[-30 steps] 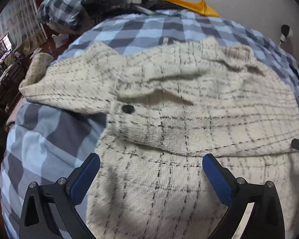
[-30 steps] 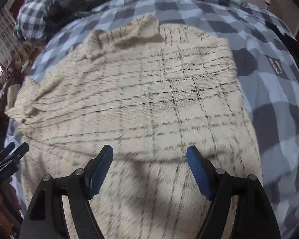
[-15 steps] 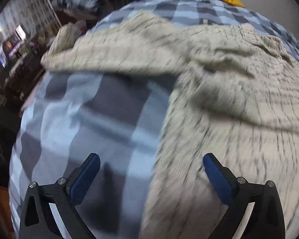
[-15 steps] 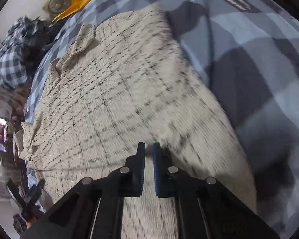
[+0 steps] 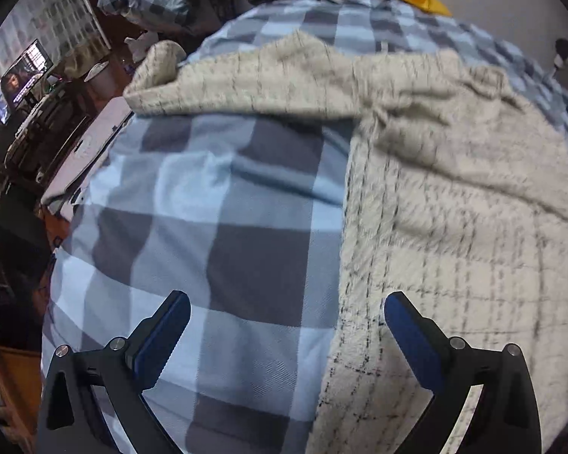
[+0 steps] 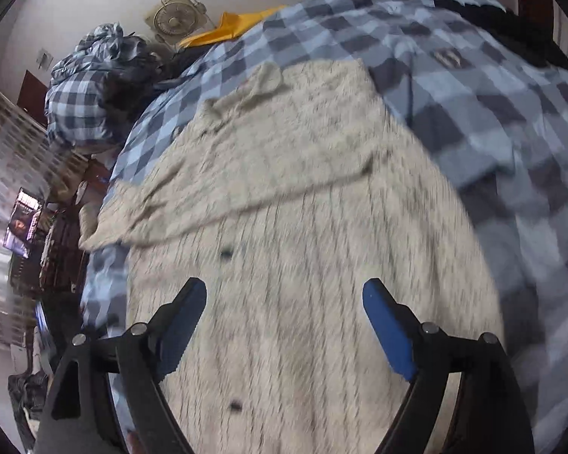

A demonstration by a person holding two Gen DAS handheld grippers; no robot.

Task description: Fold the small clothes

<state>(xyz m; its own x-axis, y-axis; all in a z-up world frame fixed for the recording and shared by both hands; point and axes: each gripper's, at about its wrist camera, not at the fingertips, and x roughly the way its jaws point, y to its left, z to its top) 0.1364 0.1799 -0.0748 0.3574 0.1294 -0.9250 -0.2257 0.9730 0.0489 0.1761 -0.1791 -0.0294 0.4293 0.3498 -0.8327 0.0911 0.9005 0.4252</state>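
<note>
Cream checked garment (image 6: 303, 265) is spread on the checked bed (image 5: 227, 208), seemingly folded; left tongs (image 5: 284, 335) and right tongs (image 6: 284, 325), just reopened, are seen wide apart, nothing gripped.

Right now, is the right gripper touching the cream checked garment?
Cannot tell. In the right wrist view the right gripper has its jaws wide apart with the cream checked garment behind them, but blur hides any contact or gap.

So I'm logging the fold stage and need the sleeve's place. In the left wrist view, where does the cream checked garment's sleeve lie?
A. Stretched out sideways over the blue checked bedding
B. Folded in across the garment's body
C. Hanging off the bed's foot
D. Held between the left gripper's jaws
A: the sleeve reaches out sideways from the cream checked garment over the blue checked bedding.
</note>
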